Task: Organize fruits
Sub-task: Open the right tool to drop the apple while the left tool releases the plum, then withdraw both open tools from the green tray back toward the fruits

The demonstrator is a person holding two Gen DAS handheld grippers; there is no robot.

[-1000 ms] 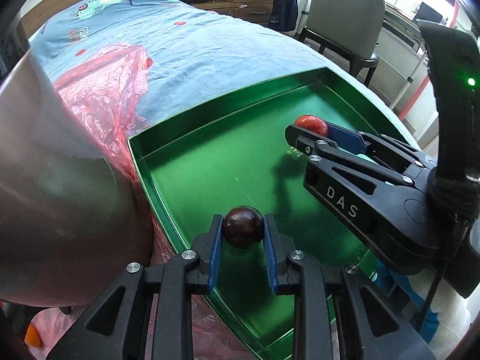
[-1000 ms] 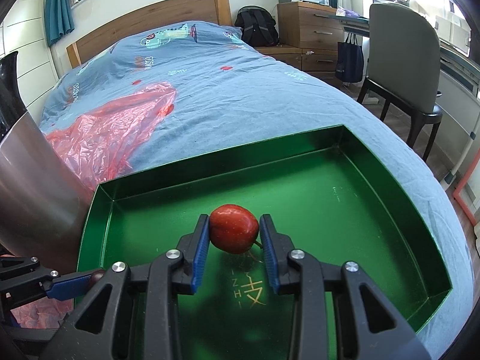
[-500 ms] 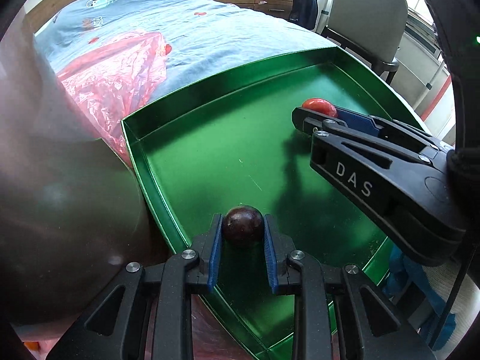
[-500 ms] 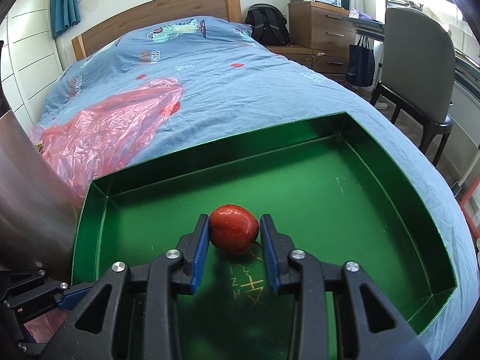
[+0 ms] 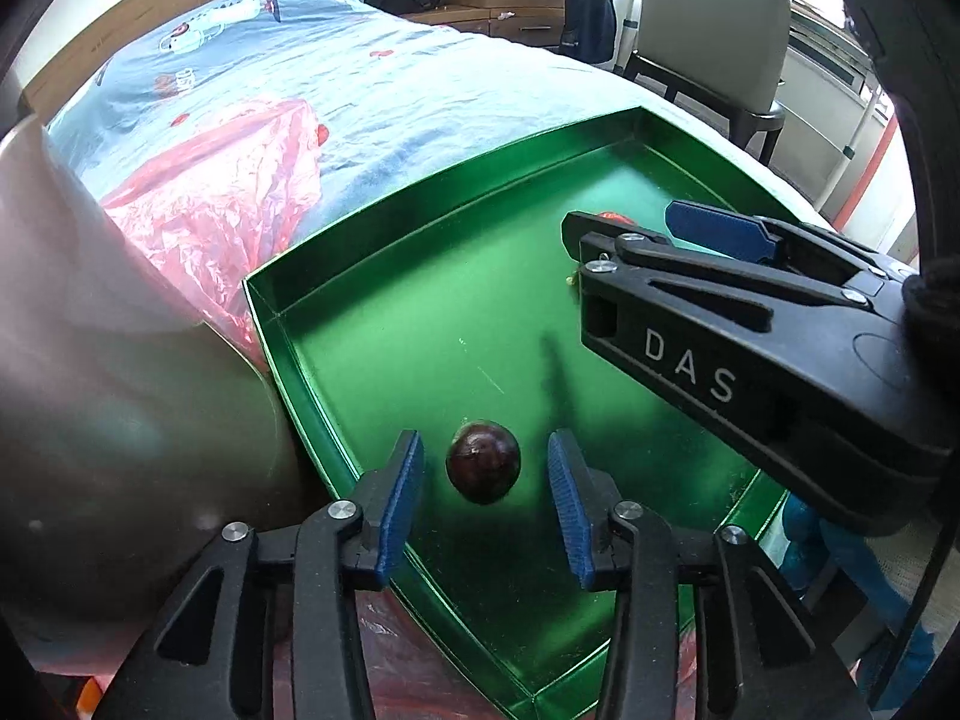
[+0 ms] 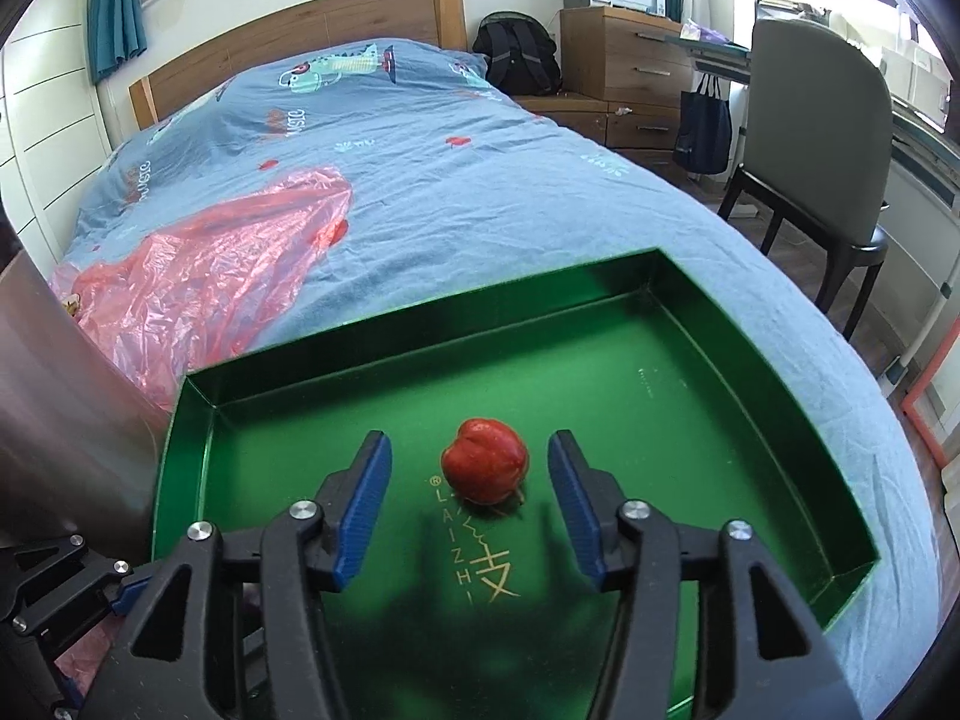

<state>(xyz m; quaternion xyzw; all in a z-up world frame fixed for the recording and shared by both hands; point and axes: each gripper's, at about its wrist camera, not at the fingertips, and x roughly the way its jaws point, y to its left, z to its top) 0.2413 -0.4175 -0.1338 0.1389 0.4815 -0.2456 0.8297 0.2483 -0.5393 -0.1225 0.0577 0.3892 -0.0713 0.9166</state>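
Note:
A dark maroon round fruit [image 5: 483,471] lies in the green tray [image 5: 372,252] near its near-left corner. My left gripper [image 5: 485,501] straddles it with jaws opening, and the blue pads stand clear of the fruit. In the right wrist view a bright red fruit [image 6: 485,459] rests on the tray floor [image 6: 660,420] by gold lettering. My right gripper [image 6: 468,504] has jaws opening around it, with gaps on both sides. The right gripper's body [image 5: 750,330] shows at the right of the left wrist view, hiding most of the red fruit [image 5: 613,216].
The tray sits on a bed with a blue cover [image 6: 420,180]. A crumpled red plastic bag [image 6: 210,264] lies left of the tray. A large metal vessel [image 5: 108,390] stands against the tray's left side. A grey chair [image 6: 822,150] and wooden drawers [image 6: 624,72] stand beyond the bed.
Both grippers have gone from shut on their fruits to spread apart. The maroon fruit and the red fruit now lie loose on the tray floor between the pads.

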